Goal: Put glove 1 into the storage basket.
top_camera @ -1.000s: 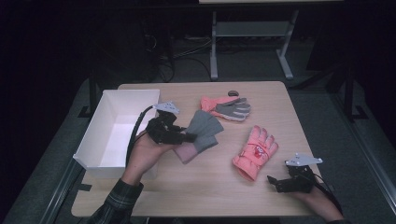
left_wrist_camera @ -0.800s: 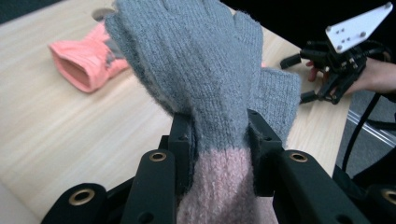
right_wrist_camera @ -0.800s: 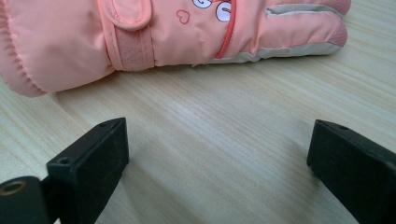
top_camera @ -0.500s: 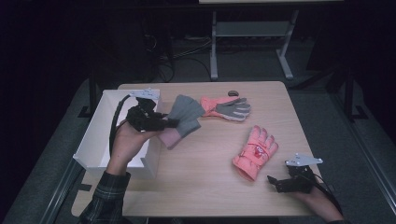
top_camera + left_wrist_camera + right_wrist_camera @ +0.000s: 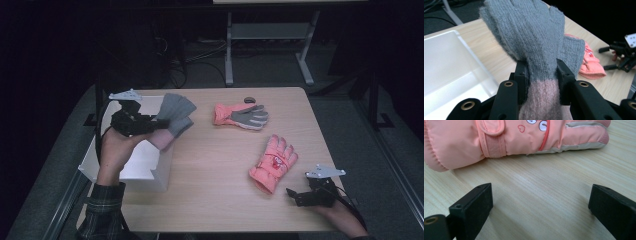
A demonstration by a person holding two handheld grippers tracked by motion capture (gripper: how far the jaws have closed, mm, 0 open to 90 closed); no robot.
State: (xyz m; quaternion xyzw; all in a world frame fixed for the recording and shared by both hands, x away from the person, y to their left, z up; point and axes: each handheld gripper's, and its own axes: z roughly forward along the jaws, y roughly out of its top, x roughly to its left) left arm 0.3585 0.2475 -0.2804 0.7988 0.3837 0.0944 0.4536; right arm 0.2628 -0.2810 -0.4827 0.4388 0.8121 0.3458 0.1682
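My left gripper [image 5: 156, 127] is shut on a pair of grey knit gloves with pink cuffs [image 5: 175, 117], held in the air over the right wall of the white box [image 5: 120, 162]. In the left gripper view the jaws pinch the grey gloves [image 5: 534, 42] near the cuff, with the box [image 5: 451, 67] at the left. A pink padded glove [image 5: 274, 162] lies on the table right of centre. My right gripper [image 5: 292, 195] rests on the table just below that glove, open, with nothing between its jaws. The right gripper view has the pink glove [image 5: 506, 140] lying just ahead of the open jaws [image 5: 540, 207].
A second pink glove with a grey palm [image 5: 241, 116] lies at the far middle of the wooden table [image 5: 220, 190]. A small dark object [image 5: 248, 99] sits near the far edge. A metal stand [image 5: 267, 45] is on the floor behind the table.
My left gripper has carried the grey gloves leftward and upward, from the middle of the table to above the white box's edge. The right gripper has stayed put.
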